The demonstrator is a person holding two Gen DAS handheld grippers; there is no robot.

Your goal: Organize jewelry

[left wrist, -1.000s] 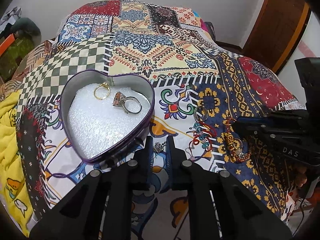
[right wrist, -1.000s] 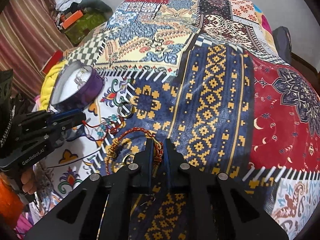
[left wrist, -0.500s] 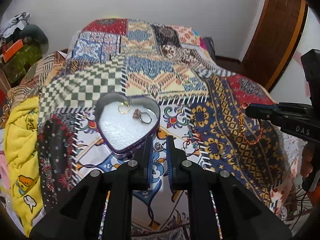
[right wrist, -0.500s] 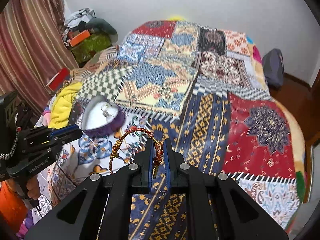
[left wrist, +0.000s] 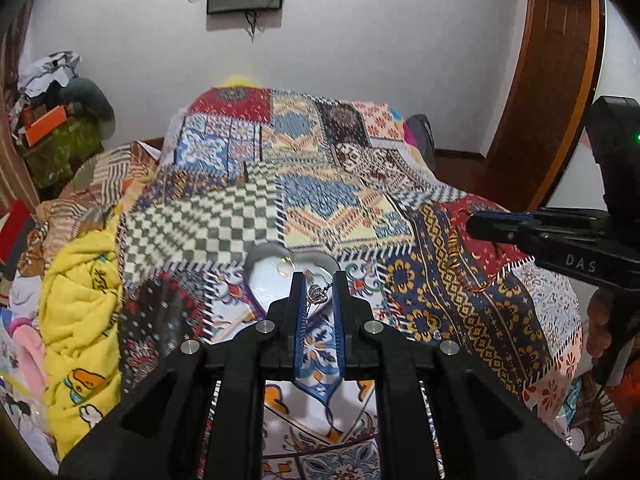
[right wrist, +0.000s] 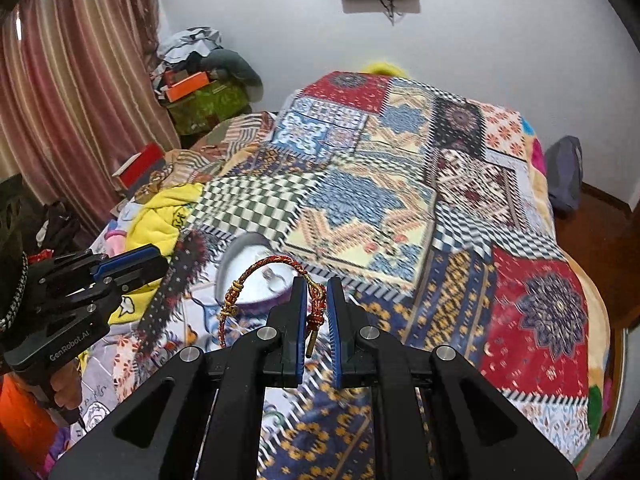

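**Two Grippers Hold Jewelry Over the Bed**

Above the bed (left wrist: 340,208), two grippers hang in the air. Each one holds a piece of jewelry.

The left gripper (left wrist: 319,300) has its fingers (left wrist: 298,304) pinched on a small silver charm (left wrist: 317,295). The charm sits between the tips.

The right gripper (right wrist: 316,300) has its fingers (right wrist: 299,308) squeezed tight on a red and gold bracelet (right wrist: 256,276). The knot end is pinched between the tips. The rest of the bracelet curves out to the left in a loop.

Down on the quilt (right wrist: 360,208) sits a heart-shaped tin (left wrist: 260,264). It has white foam inside. A gold ring (left wrist: 286,267) lies in the tin near the far edge. Another ring seems to lie beside it, but the left fingers hide most of it.

A yellow blanket (left wrist: 80,288) is bunched up at the left side of the bed.
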